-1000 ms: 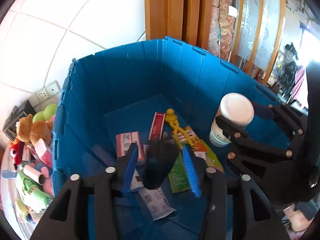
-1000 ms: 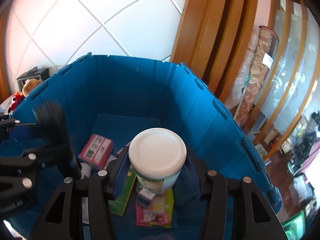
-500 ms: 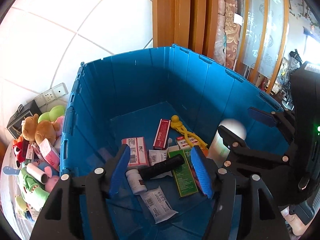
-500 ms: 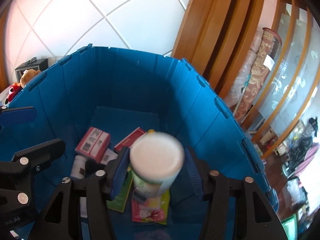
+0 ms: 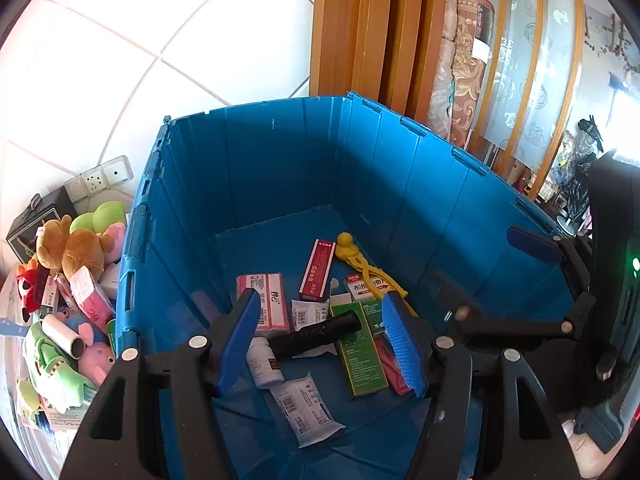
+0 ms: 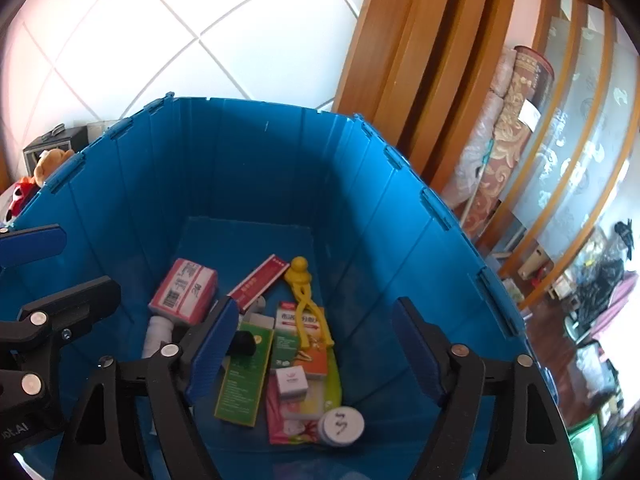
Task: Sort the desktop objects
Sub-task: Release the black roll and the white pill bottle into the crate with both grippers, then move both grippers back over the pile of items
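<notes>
1. Inside the blue folding crate, the sorted things lie loose on the floor, seen from above by both wrist cameras.
2. Two grippers hang over the crate: the left gripper and the right gripper, each with blue-padded fingers spread wide and nothing between them.
3. One white cup lies on its side at the near right of the floor, its round end bearing a handwritten mark; it rests on a pink and yellow sachet.
4. One black cylinder lies across the middle, tilted, touching a white pill bottle at its lower end.
5. Two green boxes show: a long dark green one beside the cylinder, and a green-and-orange one just past it.
6. One yellow plastic clip toy with a ball-shaped head lies against the far right of the pile, its legs over the green-and-orange box.
7. One slim red carton lies toward the back, and one pink-and-white barcode box sits to its left.
8. One flat white packet with a barcode lies nearest the left camera; one small white cube box sits on the sachet.
9. Outside the crate's left wall, a heap of plush toys lies with a white roll among them.
</notes>
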### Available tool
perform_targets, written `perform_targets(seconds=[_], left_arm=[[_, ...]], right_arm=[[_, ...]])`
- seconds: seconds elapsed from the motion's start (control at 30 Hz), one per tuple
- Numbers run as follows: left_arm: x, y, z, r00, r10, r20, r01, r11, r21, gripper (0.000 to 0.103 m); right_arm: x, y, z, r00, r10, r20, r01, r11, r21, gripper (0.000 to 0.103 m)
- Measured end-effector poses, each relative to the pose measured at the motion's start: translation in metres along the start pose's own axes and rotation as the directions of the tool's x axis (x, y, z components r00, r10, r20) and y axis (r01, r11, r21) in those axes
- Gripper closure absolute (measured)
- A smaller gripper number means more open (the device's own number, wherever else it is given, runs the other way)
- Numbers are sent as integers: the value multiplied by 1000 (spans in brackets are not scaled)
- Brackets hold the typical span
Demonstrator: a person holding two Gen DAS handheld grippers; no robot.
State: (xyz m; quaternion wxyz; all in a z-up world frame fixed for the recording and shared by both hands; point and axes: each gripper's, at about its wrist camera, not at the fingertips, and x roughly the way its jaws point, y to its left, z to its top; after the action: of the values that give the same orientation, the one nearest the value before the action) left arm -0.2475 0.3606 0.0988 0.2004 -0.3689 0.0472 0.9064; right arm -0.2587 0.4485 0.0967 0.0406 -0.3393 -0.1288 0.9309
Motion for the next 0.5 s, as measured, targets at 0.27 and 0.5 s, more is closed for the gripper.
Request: perform_targets(seconds=[0.27,0.5], left_arm=[[-10,-1,-3,999,17,48,-18,1000,10,41],[-44,22,-7,987,58,148,-56,998,-18,39]], right_arm=[[-3,3,-2,1000,-2,16,3,1000,-8,0],[3,7,-3,1000,-7,-8,7,1000,-13,0]])
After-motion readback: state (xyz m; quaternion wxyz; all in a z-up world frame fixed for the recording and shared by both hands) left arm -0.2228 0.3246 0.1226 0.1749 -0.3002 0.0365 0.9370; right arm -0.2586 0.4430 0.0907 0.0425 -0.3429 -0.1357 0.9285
